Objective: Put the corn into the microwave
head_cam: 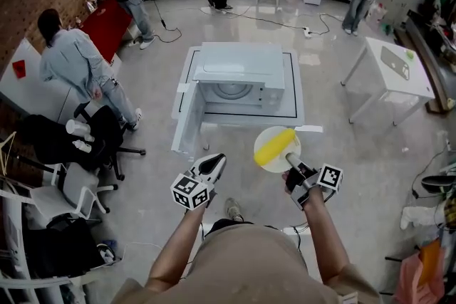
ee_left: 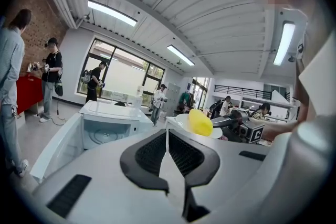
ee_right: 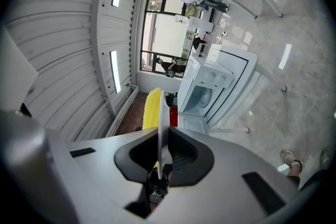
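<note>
Corn [head_cam: 275, 147]: one yellow cob, lying diagonally on a round white plate [head_cam: 269, 137]. We noted that the plate was in the air, in front of the microwave [head_cam: 242, 71] and apart from it, not yet inside.

Right gripper [head_cam: 291, 160]: pinching the near rim of the plate. In the right gripper view the plate [ee_right: 163, 128] showed edge-on between the pressed pads, with the corn [ee_right: 153, 107] on its far side.

Left gripper [head_cam: 211, 166]: beside the plate on the left, not touching it. In the left gripper view we saw its jaws pressed together with nothing between them. The same view showed the corn [ee_left: 199, 122] and plate [ee_left: 181, 122] to the right, above the jaw line.

Microwave: white, standing on a white table [head_cam: 293, 92]. Its door [head_cam: 187, 121] was swung open to the left. We could see the round turntable [head_cam: 233, 90] in the open cavity. The right gripper view showed the microwave [ee_right: 210, 86] beyond the plate, and the left gripper view showed the microwave [ee_left: 110, 118] to the left of its jaws.

Surroundings: a second white table [head_cam: 395, 67] stood to the right, well apart. At the left we recorded a black office chair [head_cam: 100, 139], a red table [head_cam: 107, 25] and a seated person in a grey top [head_cam: 71, 60]. Three more people stood along the far wall.
</note>
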{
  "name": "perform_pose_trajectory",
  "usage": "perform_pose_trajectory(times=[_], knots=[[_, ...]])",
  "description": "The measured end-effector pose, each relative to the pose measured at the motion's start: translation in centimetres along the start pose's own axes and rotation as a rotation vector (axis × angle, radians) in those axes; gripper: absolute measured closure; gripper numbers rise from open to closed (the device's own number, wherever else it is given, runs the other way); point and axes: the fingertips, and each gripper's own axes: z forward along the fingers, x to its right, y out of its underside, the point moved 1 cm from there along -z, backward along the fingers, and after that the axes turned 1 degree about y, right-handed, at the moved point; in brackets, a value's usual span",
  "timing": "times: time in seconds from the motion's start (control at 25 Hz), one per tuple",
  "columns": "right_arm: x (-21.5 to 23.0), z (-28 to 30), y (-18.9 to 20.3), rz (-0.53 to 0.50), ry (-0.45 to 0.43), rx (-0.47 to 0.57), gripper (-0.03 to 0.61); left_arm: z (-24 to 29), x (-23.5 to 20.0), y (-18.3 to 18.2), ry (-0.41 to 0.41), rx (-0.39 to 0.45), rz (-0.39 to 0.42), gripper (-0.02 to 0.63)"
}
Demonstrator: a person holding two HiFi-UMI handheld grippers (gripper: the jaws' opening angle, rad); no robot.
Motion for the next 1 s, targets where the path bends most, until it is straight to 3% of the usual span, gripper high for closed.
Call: perform_pose_trajectory(times=[0.4,1.0], knots=[[-0.2,8.0,0.8,0.027,-0.001,0.028,0.554,0.1,-6.2,-0.8,0.045,0.032,-0.014,0.611],[3.3,14.2,-0.6,0.015,0.051,-0.022,0.554,1.6,-12.2,-1.3,-0.009,0.037,-0.085,0.611]])
